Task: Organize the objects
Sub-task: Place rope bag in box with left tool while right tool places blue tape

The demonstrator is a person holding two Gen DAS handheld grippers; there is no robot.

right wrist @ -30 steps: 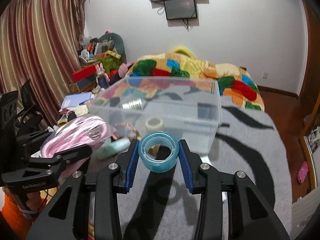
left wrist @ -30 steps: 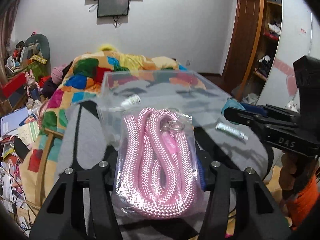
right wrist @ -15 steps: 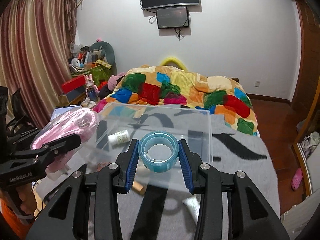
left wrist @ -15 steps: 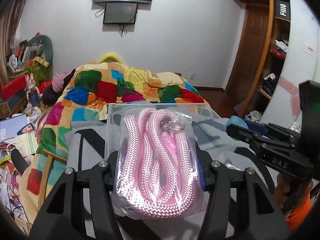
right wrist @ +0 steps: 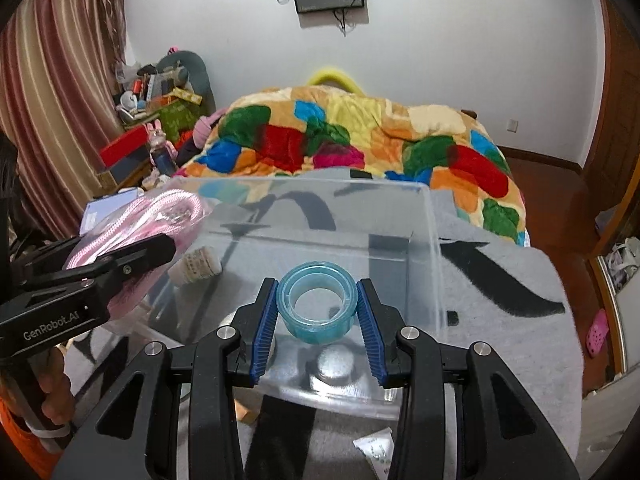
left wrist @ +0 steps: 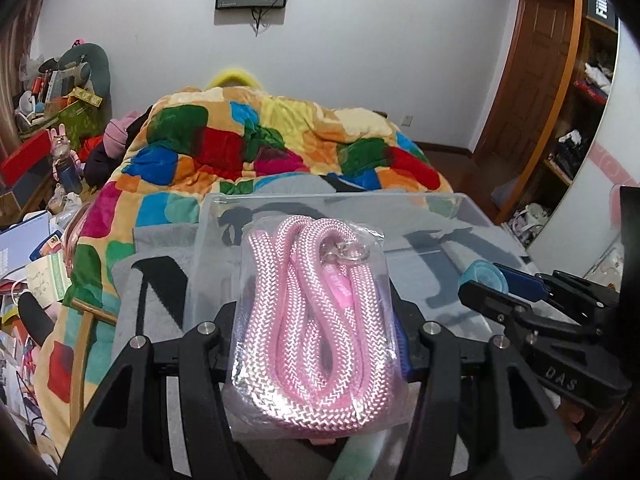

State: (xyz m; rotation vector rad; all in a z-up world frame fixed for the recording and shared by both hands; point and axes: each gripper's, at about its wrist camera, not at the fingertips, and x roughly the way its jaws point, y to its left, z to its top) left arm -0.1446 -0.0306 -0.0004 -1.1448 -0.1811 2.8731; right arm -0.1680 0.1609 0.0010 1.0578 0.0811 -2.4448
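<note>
My left gripper point(left wrist: 316, 320) is shut on a clear bag of coiled pink rope point(left wrist: 312, 320) and holds it above the near left part of a clear plastic bin point(left wrist: 336, 200). My right gripper point(right wrist: 318, 304) is shut on a blue roll of tape point(right wrist: 318, 300) held over the bin point(right wrist: 424, 216). The rope bag point(right wrist: 160, 216) and left gripper show at the left of the right wrist view. The tape point(left wrist: 482, 280) and right gripper show at the right of the left wrist view. A small white bottle point(right wrist: 198, 266) lies inside the bin.
The bin stands on a grey blanket with black marks point(right wrist: 500, 280). A patchwork quilt point(left wrist: 260, 152) covers the bed behind. Clutter and boxes point(left wrist: 44, 120) pile at the left. A wooden wardrobe point(left wrist: 560, 100) stands at the right. A paper slip point(right wrist: 376, 448) lies near the bin's front.
Both grippers have risen and moved forward over the bin, still holding the rope bag and the tape. The bin now sits lower in both views.
</note>
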